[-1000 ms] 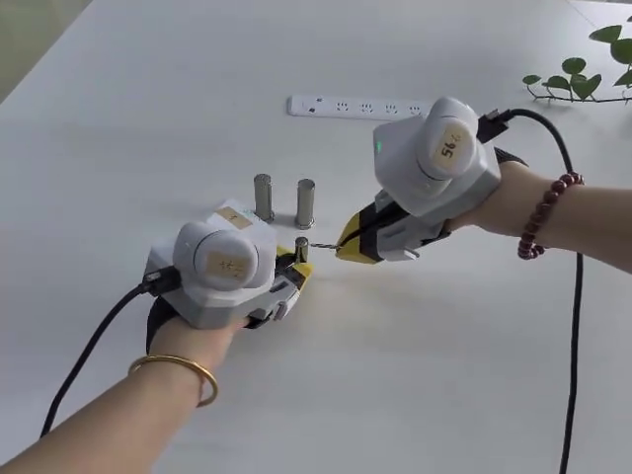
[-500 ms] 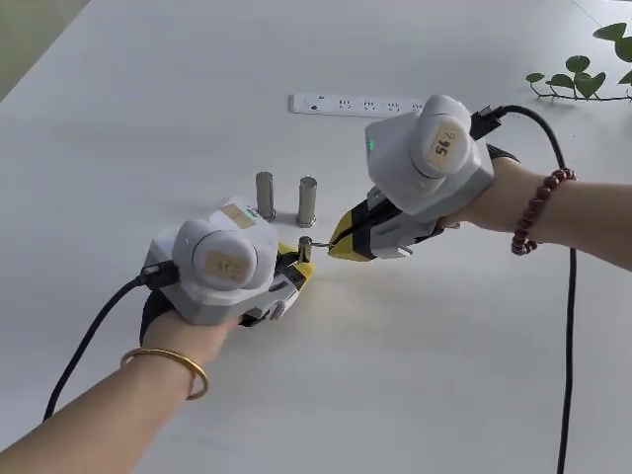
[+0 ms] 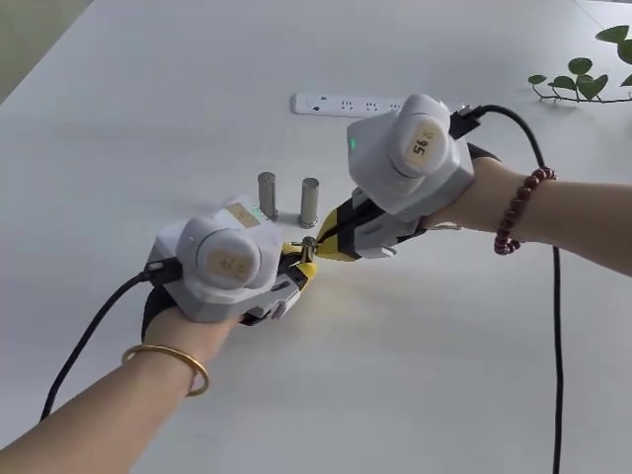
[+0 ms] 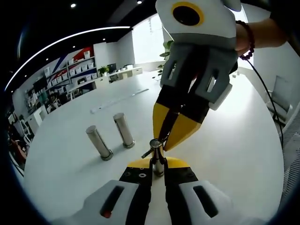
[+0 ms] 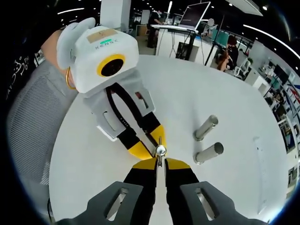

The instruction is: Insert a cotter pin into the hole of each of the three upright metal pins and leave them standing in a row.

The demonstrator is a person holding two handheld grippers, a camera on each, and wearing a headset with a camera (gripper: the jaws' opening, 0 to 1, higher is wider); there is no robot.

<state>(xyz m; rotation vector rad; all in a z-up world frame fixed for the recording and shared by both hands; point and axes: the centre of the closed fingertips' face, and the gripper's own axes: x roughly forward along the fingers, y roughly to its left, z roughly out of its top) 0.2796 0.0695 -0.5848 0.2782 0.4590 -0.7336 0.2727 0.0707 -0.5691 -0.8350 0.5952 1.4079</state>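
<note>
My left gripper (image 3: 300, 268) is shut on a short upright metal pin (image 4: 157, 158), low on its shaft, just above the table. My right gripper (image 3: 322, 240) comes in from the right, shut on a thin cotter pin (image 4: 147, 153). The cotter pin's tip sits at the hole in the pin's head and pokes out on the far side. In the right gripper view the pin's shiny head (image 5: 161, 150) lies right at my right gripper's (image 5: 160, 163) yellow tips. Two more metal pins (image 3: 267, 195) (image 3: 309, 201) stand upright side by side just behind.
A white power strip (image 3: 346, 103) lies at the back of the white table (image 3: 148, 118). Green plant leaves (image 3: 581, 79) reach in at the far right. A black cable (image 3: 555, 326) hangs from my right gripper, and another trails from the left one.
My right gripper has moved left with the cotter pin, closing the gap to the held metal pin. The left gripper has stayed put on its pin.
</note>
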